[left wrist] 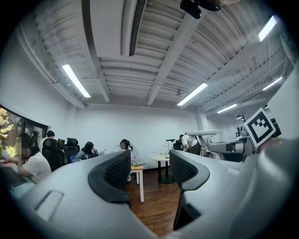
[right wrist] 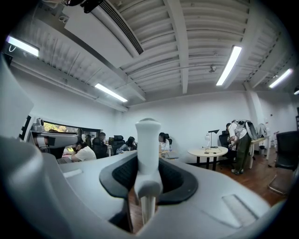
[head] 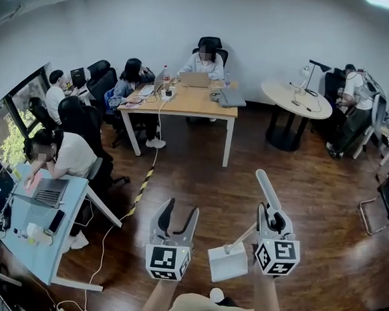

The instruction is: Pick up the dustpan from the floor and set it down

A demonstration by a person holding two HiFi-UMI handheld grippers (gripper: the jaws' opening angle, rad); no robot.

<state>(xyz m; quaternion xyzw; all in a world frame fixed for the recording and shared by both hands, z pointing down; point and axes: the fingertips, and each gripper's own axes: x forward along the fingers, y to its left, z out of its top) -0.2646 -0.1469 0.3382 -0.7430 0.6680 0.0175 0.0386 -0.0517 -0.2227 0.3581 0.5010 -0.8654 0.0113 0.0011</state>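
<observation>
Head view is showing one dustpan [head: 228, 261] and two tools. The right tool [head: 273, 218] is gripping the dustpan by its white handle, with its jaws closed tight on it. The dustpan is hanging between the two tools over the wooden floor [head: 326, 189]. Its long axis is running close to upright, with the handle end pointing up and the pan pointing down. The left tool [head: 180, 209] is holding nothing, and its jaws are standing a little apart.
</observation>
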